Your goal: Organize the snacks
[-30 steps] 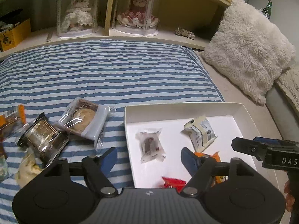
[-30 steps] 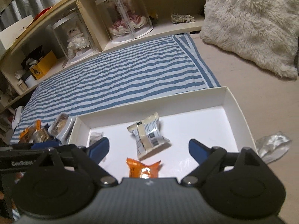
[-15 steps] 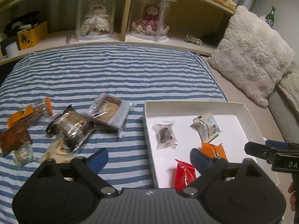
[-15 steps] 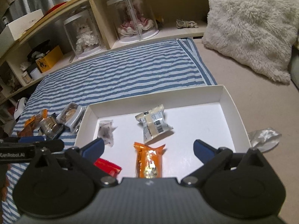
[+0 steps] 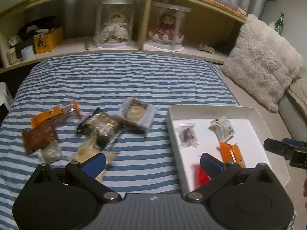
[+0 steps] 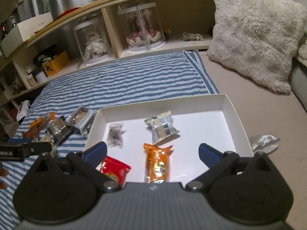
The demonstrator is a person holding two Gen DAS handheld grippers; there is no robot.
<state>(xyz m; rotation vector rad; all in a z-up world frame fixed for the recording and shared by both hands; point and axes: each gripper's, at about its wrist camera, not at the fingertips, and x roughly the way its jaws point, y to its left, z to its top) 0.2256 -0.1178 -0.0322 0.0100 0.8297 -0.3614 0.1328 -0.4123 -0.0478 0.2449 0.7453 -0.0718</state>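
Note:
A white tray (image 5: pixel 255 115) (image 6: pixel 236 118) lies on the bed and holds several snacks: a clear packet (image 6: pixel 115 135), a white-grey packet (image 6: pixel 162 127), an orange packet (image 6: pixel 156 163) and a red packet (image 6: pixel 114 171). Left of it on the striped sheet lie loose snacks: a pastry in clear wrap (image 5: pixel 137 114), a dark packet (image 5: pixel 101 126), an orange packet (image 5: pixel 55 113), a brown packet (image 5: pixel 39 137) and pale packets (image 5: pixel 84 150). My left gripper (image 5: pixel 152 163) is open and empty above the sheet by the tray's left edge. My right gripper (image 6: pixel 152 152) is open and empty above the tray's near side.
A blue-and-white striped sheet (image 5: pixel 122 80) covers the bed. A fluffy white pillow (image 5: pixel 262 57) leans at the right. A shelf at the back holds two cased dolls (image 5: pixel 115 26) and a yellow box (image 5: pixel 47 40). A crumpled silver wrapper (image 6: pixel 264 140) lies right of the tray.
Both grippers have pulled back and up, so more of the bed shows. The left view has swung left toward the loose snacks. Both stay open and empty.

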